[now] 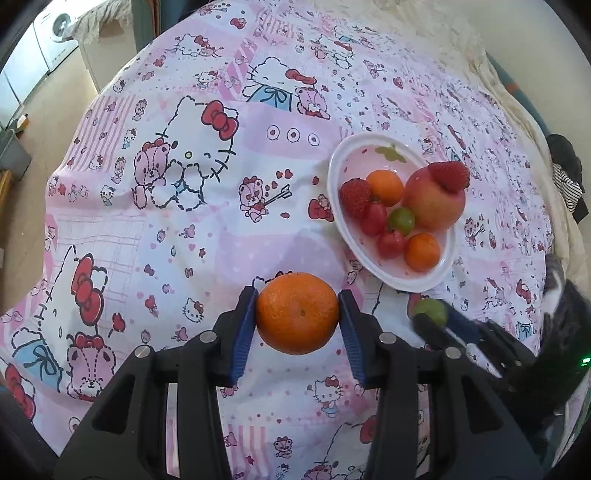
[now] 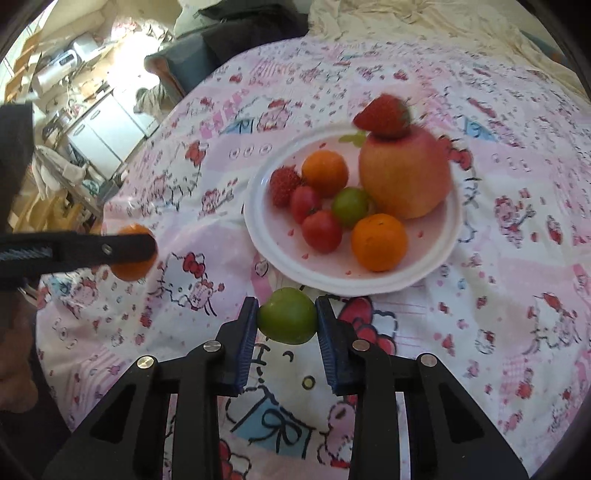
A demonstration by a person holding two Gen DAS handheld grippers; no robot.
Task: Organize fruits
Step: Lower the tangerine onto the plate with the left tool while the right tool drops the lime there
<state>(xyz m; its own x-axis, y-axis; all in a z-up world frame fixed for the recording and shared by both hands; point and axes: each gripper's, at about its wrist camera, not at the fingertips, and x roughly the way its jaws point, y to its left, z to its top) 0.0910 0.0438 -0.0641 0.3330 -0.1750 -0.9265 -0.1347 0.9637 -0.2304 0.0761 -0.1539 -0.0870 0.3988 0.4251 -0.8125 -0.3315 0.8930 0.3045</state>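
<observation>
While the left gripper (image 1: 297, 314) pinched a mandarin (image 1: 297, 313) at the plate's (image 1: 441, 275) eight o'clock, the right gripper (image 2: 287, 316) clamped a green plum (image 2: 287, 315) at six o'clock; both probably needed lifting over the rim into gaps beside the apple (image 1: 434, 201).

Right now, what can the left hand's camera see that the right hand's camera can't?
Only the left view shows a washing machine in the far corner and the left gripper from behind, shut on the big orange. Only the right view shows the right gripper up close, shut on the green fruit, and white cabinets. Both show the white plate of fruit, the strawberry on the apple, and the pink cloth.
</observation>
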